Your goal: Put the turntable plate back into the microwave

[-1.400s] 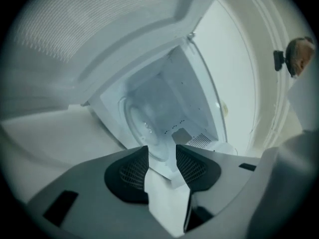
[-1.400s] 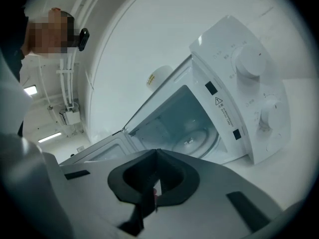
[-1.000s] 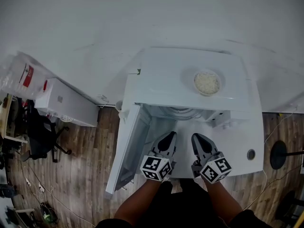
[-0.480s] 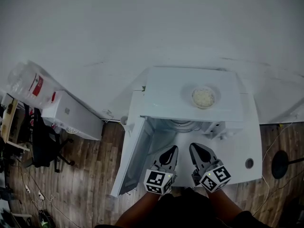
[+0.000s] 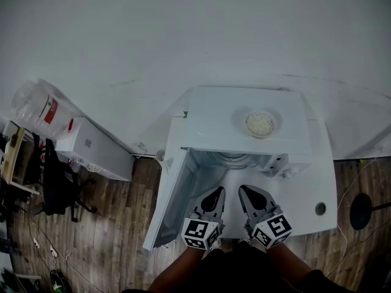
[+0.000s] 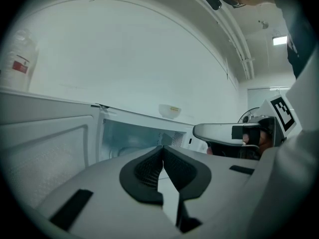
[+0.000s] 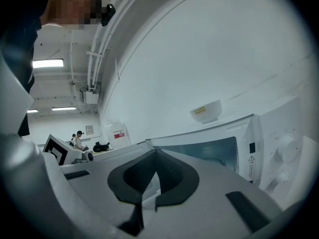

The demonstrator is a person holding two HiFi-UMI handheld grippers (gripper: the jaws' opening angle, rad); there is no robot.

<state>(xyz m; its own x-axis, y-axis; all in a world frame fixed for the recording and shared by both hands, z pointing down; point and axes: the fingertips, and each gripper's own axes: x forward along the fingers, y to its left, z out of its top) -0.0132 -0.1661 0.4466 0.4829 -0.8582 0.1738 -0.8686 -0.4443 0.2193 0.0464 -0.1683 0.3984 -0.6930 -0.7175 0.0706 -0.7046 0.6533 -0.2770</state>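
The white microwave [image 5: 244, 118] stands with its door [image 5: 168, 194] swung open to the left. A round, glassy shape [image 5: 235, 159] shows deep in the cavity; I cannot tell for sure that it is the turntable plate. My left gripper [image 5: 215, 191] and right gripper [image 5: 244, 190] hover side by side just in front of the opening, pointing in. Both are shut with nothing between their pads. The left gripper view looks over its shut jaws [image 6: 162, 149] into the lit cavity [image 6: 132, 138]. The right gripper view shows its shut jaws [image 7: 155, 151] before the cavity [image 7: 209, 151].
A white bowl of rice [image 5: 260, 122] sits on top of the microwave. The microwave rests on a white table [image 5: 308, 194]. On the wooden floor at the left are a water jug [image 5: 36, 105], a white box [image 5: 98, 148] and a chair [image 5: 58, 188]. A black round stand [image 5: 360, 203] is at the right.
Both grippers have risen a little in front of the opening and rolled slightly. The head view has shifted, so the microwave sits lower and smaller in the frame.
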